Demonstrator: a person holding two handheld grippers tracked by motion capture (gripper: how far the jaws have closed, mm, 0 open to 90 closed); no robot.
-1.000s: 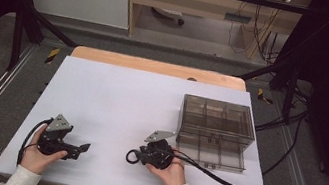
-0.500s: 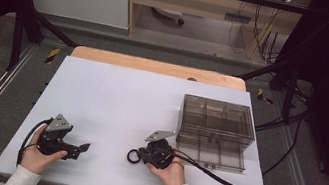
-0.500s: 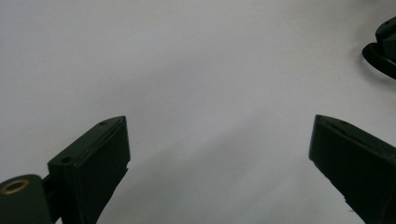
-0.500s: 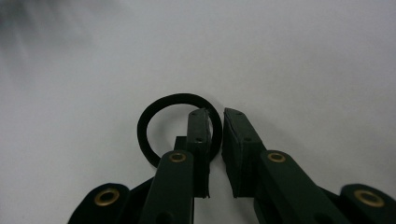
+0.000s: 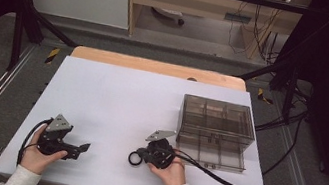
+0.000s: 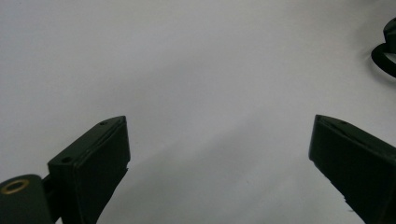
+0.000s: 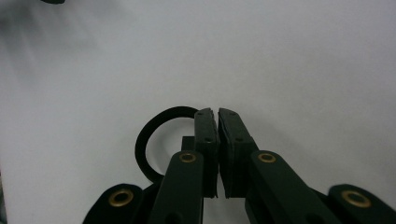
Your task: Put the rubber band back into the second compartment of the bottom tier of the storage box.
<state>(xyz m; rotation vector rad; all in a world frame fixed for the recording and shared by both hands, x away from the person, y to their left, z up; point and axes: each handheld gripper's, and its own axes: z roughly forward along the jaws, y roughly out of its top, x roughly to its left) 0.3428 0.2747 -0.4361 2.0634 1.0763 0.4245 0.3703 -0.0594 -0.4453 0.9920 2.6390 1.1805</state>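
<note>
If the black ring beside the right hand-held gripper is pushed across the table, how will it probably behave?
The black ring lies flat on the white table, so it would probably slide, not roll. It looks thin and hollow, so likely light. Whether it is stiff or rubbery cannot be told. The right hand-held gripper has its jaws closed beside it.

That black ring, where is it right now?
In the high view, the black ring lies on the white table, at the right tongs, left of the clear box.

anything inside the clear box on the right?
The clear box has divided compartments under a shut lid, and a lower front tray. Through the tinted plastic they look empty, but small parts would be hard to tell from the high view.
</note>
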